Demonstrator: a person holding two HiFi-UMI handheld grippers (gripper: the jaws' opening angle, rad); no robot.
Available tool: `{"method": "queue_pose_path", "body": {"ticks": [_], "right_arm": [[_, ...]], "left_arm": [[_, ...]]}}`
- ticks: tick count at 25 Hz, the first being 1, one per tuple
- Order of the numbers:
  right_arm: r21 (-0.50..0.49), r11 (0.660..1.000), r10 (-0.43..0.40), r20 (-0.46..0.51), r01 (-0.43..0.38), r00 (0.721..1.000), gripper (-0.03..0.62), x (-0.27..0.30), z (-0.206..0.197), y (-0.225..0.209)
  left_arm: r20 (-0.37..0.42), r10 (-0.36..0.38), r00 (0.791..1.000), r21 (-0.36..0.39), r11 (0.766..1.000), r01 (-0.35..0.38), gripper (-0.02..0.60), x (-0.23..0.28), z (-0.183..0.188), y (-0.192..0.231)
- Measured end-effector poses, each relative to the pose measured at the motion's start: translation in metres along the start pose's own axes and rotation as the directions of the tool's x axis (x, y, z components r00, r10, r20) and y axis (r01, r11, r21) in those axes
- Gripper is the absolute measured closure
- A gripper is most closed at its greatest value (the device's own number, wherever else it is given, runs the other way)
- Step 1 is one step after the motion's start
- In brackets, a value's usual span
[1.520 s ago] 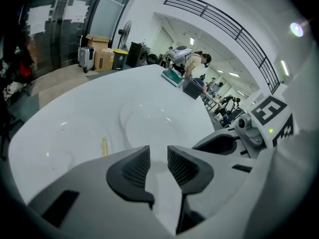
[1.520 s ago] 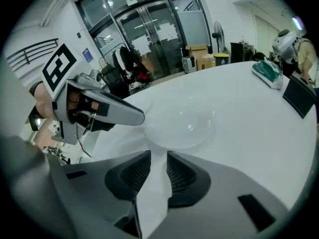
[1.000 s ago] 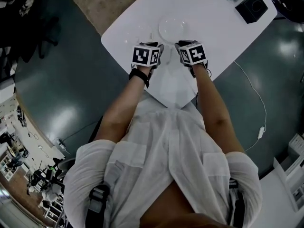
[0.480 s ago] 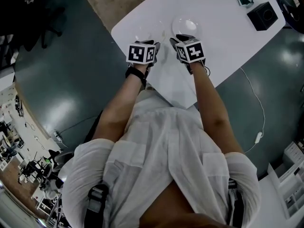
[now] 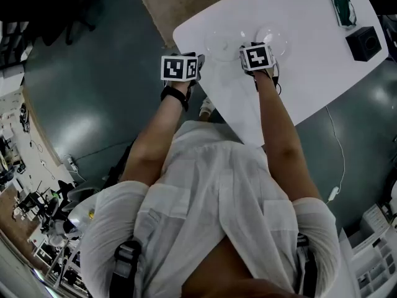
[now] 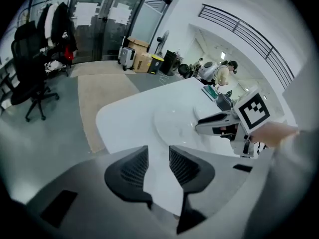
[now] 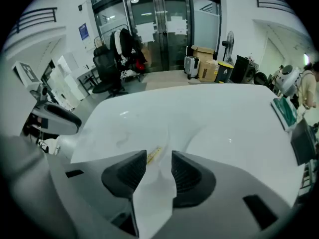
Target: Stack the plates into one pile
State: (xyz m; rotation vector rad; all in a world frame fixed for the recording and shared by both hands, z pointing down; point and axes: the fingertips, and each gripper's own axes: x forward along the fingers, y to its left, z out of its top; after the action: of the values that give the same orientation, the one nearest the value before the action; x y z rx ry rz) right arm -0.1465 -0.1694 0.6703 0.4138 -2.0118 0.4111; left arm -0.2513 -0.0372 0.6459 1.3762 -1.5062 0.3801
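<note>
Two clear plates lie side by side on the white table [image 5: 310, 73]: the left plate [image 5: 222, 43] and the right plate [image 5: 274, 39]. My right gripper [image 7: 158, 169] points down at the near rim of the right plate [image 7: 154, 155], which carries a small yellow sticker. Its jaws have just been opening, and the rim lies between them with the pads off it. My left gripper [image 6: 155, 169] hangs over the table's left edge, away from the left plate [image 6: 174, 123], jaws apart with only the tabletop showing between them.
A black box [image 5: 364, 42] and a green-edged item [image 5: 343, 8] sit at the table's far right end. Dark floor surrounds the table, with a tan carpet [image 6: 102, 101] beyond it. A black office chair [image 6: 30, 78] stands off to the left.
Both grippers have shifted left across the table relative to the plates. The left one went farther, from beside the left plate out to the table's left edge.
</note>
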Motion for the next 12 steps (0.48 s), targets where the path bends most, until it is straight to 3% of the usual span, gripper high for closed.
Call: {"method": "queue_pose_path", "body": {"ticks": [3,6,12], "right_arm": [[0.006,1.0,-0.011,-0.016,0.011,1.0,0.433,0.006,0.003,0.003],[-0.056,0.998,0.0,-0.031,-0.002,1.0,0.484,0.009,0.008,0.014],[-0.176,0.979,0.097,-0.066,-0.107,0.993,0.471,0.021,0.008,0.06]], "left_arm": [[0.007,0.011,1.0,-0.057,0.998,-0.011,0.434,-0.008,-0.006,0.026],[0.01,0.003,1.0,-0.099,0.995,-0.002,0.411,-0.011,-0.01,0.04],[0.024,-0.062,0.998,-0.175,0.982,0.065,0.377,-0.005,-0.015,0.042]]}}
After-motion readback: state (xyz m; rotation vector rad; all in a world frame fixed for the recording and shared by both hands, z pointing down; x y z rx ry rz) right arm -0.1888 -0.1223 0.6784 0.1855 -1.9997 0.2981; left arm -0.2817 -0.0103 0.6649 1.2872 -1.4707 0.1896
